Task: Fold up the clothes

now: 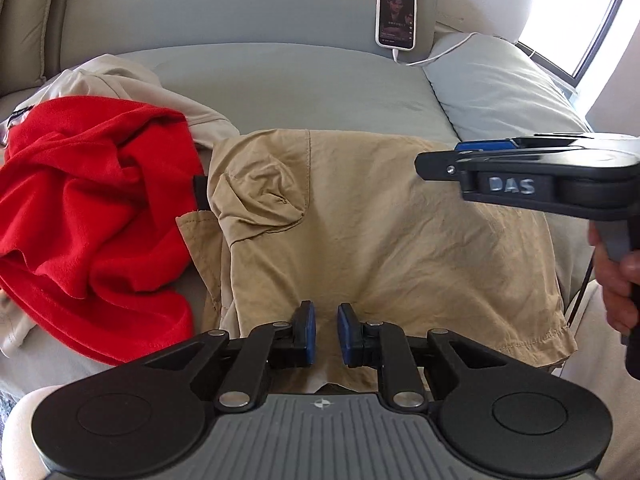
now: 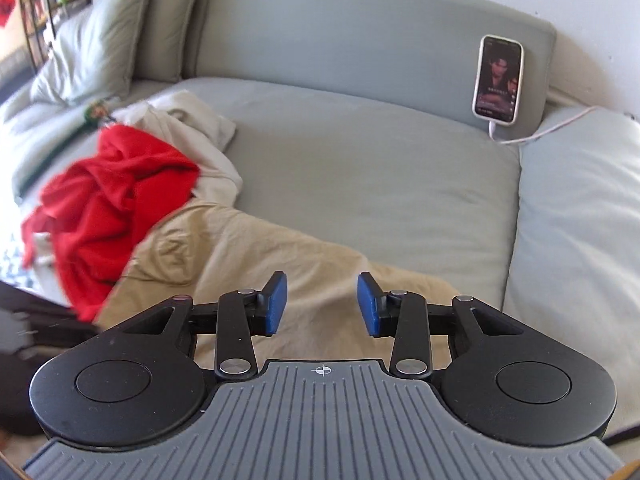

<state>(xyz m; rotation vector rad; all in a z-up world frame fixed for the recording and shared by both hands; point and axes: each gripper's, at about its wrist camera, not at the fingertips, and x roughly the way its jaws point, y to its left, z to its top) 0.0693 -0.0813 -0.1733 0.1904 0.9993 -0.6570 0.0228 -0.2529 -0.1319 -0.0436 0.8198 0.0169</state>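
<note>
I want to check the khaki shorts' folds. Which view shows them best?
The left wrist view: the khaki shorts fill its centre, sharp, with pocket and hems visible. The right wrist view shows only part of them, blurred and partly hidden behind the right gripper.

Home living room: grey sofa point(image 2: 360, 168), cushions point(image 2: 100, 40), charging phone point(image 2: 498, 80).

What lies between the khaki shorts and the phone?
Only bare grey sofa cushion lies between the khaki shorts and the phone; both views show this.
</note>
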